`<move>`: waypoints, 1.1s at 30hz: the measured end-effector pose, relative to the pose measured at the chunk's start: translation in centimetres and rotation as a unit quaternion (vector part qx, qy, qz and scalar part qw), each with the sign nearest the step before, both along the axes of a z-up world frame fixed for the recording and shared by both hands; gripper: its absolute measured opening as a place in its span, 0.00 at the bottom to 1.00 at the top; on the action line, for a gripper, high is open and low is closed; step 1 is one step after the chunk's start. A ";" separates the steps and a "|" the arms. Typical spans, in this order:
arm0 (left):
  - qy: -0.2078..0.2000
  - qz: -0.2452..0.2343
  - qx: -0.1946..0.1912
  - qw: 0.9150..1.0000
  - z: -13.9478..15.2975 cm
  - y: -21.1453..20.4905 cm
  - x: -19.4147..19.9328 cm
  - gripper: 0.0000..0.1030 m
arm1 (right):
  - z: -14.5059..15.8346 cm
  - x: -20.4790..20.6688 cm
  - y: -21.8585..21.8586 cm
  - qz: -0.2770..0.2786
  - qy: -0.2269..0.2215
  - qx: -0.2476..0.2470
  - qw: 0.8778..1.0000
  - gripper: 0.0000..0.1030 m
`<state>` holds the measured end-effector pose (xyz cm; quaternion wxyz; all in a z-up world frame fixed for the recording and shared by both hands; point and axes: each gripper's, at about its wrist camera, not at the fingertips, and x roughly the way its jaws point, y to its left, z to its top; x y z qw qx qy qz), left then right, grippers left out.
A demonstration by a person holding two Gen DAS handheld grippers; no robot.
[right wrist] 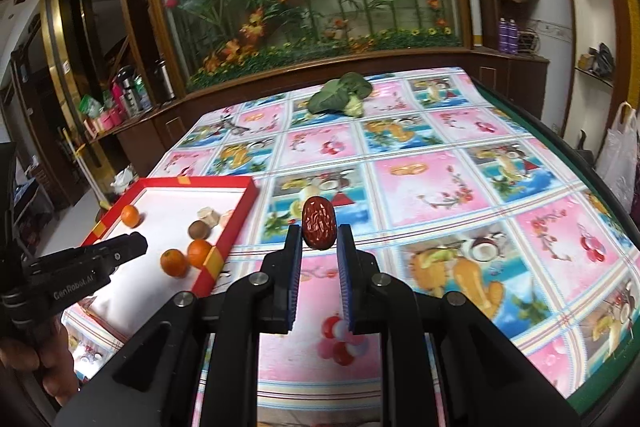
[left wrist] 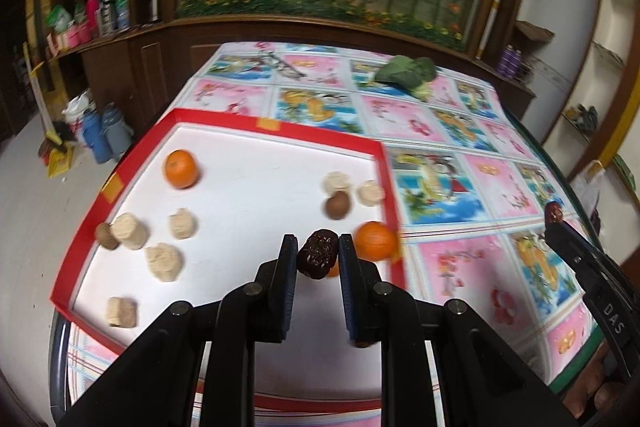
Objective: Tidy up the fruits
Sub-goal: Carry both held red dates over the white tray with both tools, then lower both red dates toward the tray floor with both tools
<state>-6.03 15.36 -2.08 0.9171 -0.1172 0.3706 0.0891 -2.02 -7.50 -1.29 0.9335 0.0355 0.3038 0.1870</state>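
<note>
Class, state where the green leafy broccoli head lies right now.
The green leafy broccoli head lies alone at the far end of the patterned tablecloth, near the wooden cabinet, well beyond the red-rimmed tray.

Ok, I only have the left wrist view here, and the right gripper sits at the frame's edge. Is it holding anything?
Observer: Yes. The right gripper is shut on a red date, above the tablecloth and outside the red tray.
Operator: Something orange is half hidden low in my view. What is it?
Observer: An orange, beside a second orange at the tray's near corner.
Operator: Anything beyond the table's right side?
Observer: A white plastic bag.
</note>
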 end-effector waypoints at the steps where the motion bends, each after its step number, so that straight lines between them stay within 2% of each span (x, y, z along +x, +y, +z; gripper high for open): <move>1: 0.001 0.005 -0.001 1.000 -0.1 0.4 -0.1 0.18 | 0.0 0.0 0.4 0.006 0.000 -0.002 1.000 0.18; 15: 0.003 0.037 -0.016 0.999 -0.3 3.5 -0.7 0.18 | 0.1 -0.1 5.1 0.071 0.005 -0.011 0.997 0.18; 33: 0.007 0.063 -0.030 0.998 -0.6 6.8 -0.5 0.18 | 0.8 -0.2 11.5 0.149 0.006 -0.045 0.988 0.18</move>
